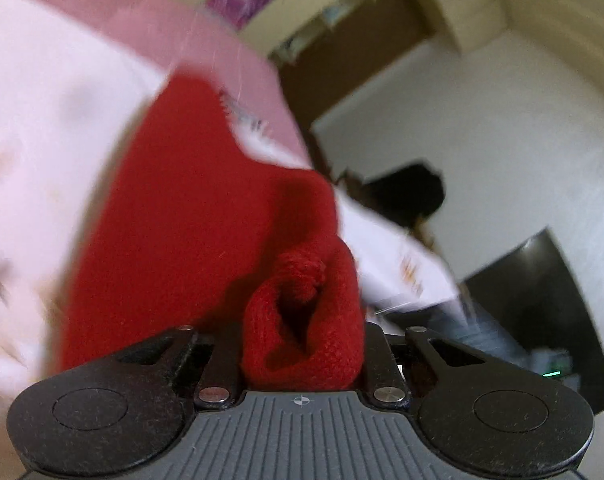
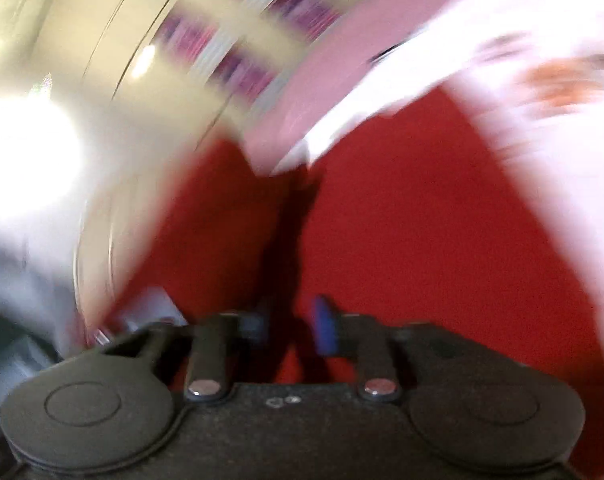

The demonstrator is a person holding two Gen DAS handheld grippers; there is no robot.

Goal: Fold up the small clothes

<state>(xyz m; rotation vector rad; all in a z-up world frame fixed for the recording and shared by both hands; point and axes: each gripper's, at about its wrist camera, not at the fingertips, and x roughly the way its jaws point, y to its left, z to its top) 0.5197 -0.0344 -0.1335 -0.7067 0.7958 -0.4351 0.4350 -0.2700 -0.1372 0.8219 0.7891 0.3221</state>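
Bunched between the jaws of the left gripper (image 1: pixel 302 344), a roll of red knit garment (image 1: pixel 206 220) fills the near foreground of the left wrist view; the jaws are nearly closed and clamp that wad. From there it drapes away over a pale printed sheet (image 1: pixel 34 128). I judge it light, soft and floppy with a grippy weave, best taken at an edge or corner.

From the right wrist, the right gripper (image 2: pixel 292 324) stands partly open, its blue pads (image 2: pixel 325 324) showing a gap; the same red cloth (image 2: pixel 421 240) lies beyond, and nothing appears pinched. Heavy blur here. No label or writing can be read in either view.
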